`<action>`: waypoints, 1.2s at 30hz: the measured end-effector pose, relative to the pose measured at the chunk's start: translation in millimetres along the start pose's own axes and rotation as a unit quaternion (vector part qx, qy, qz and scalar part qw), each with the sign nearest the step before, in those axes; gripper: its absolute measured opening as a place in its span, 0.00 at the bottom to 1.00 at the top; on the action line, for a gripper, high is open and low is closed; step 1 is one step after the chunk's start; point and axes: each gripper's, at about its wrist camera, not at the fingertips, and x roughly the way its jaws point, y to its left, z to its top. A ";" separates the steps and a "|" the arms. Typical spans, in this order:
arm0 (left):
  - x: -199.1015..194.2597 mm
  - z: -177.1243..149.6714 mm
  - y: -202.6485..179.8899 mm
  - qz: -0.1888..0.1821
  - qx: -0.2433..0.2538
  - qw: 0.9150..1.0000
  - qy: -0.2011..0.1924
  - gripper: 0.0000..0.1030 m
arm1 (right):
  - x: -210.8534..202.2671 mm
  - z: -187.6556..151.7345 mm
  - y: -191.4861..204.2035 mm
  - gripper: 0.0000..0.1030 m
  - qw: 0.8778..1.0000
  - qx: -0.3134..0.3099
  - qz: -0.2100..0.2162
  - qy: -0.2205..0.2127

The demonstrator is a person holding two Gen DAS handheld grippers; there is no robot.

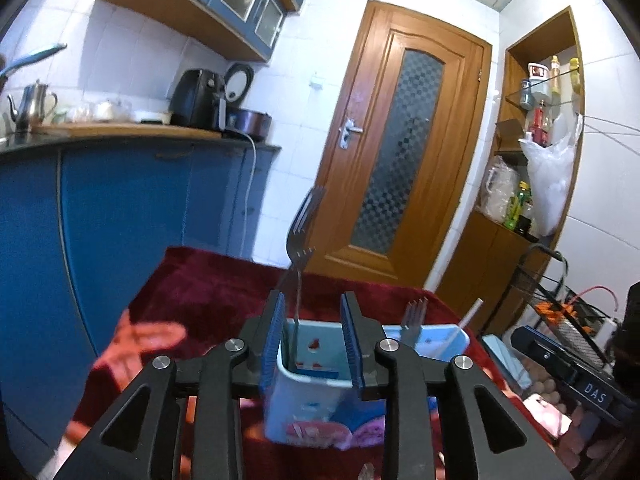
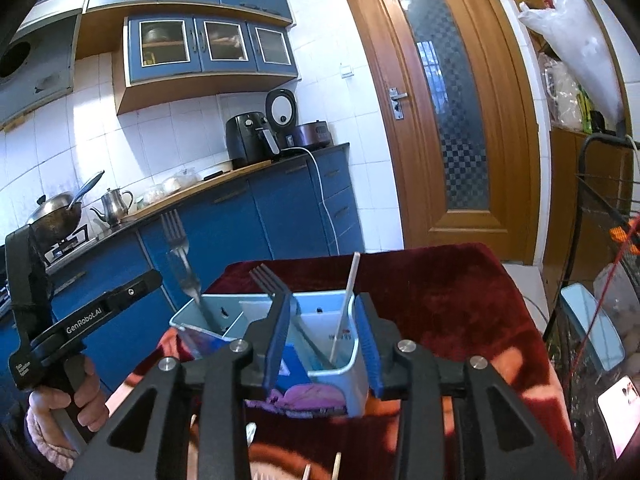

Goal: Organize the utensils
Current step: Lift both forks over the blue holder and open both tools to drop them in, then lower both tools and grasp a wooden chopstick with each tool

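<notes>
A light blue utensil holder (image 1: 320, 376) with compartments stands on the dark red cloth; it also shows in the right wrist view (image 2: 344, 376). A fork (image 1: 300, 240) stands upright in its left compartment, also seen from the right wrist (image 2: 180, 256). A second fork (image 1: 414, 316) (image 2: 268, 280) stands in the middle one, and a white chopstick (image 2: 346, 304) (image 1: 470, 314) leans in the right one. My left gripper (image 1: 312, 344) is open and empty, its fingers on either side of the holder's left end. My right gripper (image 2: 324, 344) is open and empty around the right end.
The table with the red cloth (image 2: 440, 288) has its far edge just beyond the holder. Blue kitchen cabinets (image 1: 120, 216) stand to the left, a wooden door (image 1: 400, 140) behind. A wire rack (image 1: 560, 304) and a mirror (image 2: 592, 328) are at the right. Chopstick tips (image 2: 336, 466) show below.
</notes>
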 end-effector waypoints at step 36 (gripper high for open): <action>-36.2 -99.3 0.2 0.052 0.035 0.970 0.236 0.29 | -35.0 -84.2 -5.3 0.45 0.981 0.044 -0.012 0.186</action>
